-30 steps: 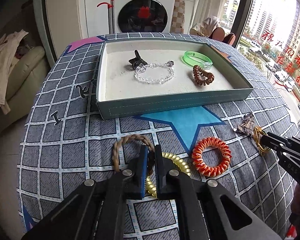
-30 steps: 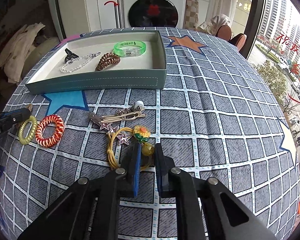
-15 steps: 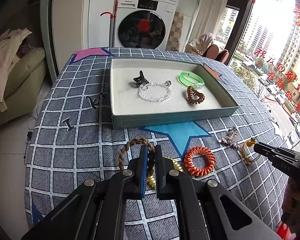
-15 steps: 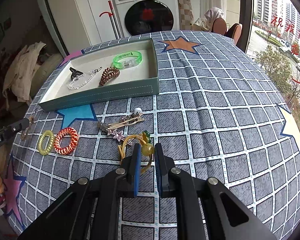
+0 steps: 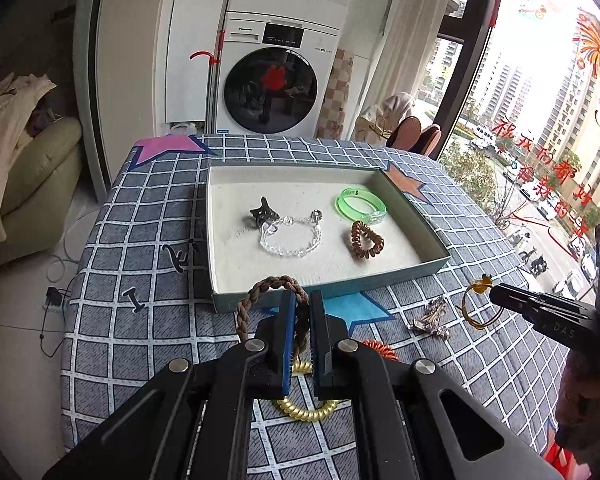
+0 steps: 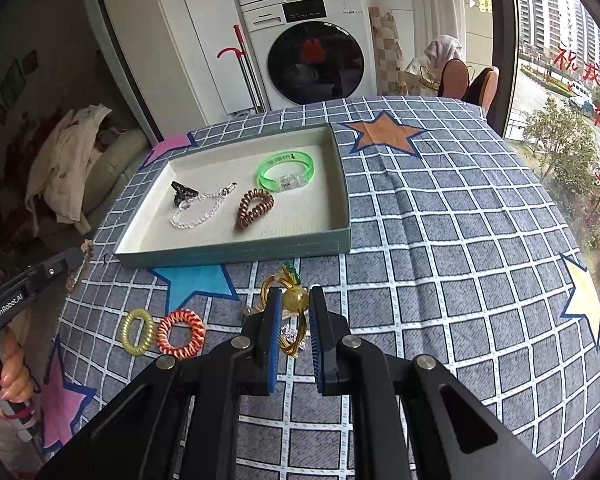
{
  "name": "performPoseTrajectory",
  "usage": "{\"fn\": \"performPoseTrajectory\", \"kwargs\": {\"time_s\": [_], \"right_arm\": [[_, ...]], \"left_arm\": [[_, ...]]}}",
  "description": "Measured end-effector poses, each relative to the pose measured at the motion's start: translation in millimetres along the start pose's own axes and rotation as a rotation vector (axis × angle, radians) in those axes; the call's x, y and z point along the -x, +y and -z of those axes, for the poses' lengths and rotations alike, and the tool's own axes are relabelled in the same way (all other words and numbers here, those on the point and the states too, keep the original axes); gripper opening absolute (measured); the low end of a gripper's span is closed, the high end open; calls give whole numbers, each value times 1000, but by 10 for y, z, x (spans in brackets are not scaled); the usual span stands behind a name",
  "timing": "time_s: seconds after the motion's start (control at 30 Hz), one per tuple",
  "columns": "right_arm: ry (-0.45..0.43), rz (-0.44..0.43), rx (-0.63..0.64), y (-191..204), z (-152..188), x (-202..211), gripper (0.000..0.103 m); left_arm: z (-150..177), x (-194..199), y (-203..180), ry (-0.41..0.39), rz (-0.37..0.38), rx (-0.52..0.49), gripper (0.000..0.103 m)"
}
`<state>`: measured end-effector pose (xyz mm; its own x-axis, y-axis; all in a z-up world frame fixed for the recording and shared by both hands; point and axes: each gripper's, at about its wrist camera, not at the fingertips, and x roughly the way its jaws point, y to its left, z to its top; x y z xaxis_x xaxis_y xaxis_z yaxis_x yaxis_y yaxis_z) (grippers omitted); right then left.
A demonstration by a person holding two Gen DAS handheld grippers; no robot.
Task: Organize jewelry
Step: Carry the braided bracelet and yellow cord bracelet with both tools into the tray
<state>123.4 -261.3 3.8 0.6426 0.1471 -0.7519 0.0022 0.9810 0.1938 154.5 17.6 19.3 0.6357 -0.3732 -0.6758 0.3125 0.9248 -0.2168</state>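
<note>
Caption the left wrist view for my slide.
Left gripper lifts a brown braided cord bracelet toward the teal jewelry tray.

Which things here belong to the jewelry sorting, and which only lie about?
Belong: braided bracelet in left tool; yellow cord bracelet in right tool; tray; orange coil; yellow coil.
Lying about: washing machine; clothes.

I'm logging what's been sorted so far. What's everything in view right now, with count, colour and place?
tray: 1, teal with cream lining, on the cloth
hair claw: 1, black, in tray
chain bracelet: 1, clear-silver, in tray
coil tie: 1, brown, in tray
bangle: 1, green, in tray
coil ties: yellow and orange, on cloth
star clips: a silver cluster, on cloth
tablecloth: 1, grey grid with stars
washing machine: 1, white, behind
left hand-held gripper: shut on braided brown ring
right hand-held gripper: shut on gold beaded band
</note>
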Motion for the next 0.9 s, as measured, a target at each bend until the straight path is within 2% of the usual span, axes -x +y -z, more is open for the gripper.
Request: {"fn": "performPoseTrajectory", "kwargs": {"time_s": [0.2, 0.47, 0.9], "right_arm": [[-19, -22, 11, 108, -322, -97, 14], [-7, -40, -41, 109, -660, -459, 14], [44, 18, -81, -61, -832, -1104, 14]], "left_arm": [[-215, -129, -55, -21, -23, -32, 27], [-447, -481, -80, 9, -44, -64, 27], [-561, -1161, -6, 104, -107, -72, 27]]}}
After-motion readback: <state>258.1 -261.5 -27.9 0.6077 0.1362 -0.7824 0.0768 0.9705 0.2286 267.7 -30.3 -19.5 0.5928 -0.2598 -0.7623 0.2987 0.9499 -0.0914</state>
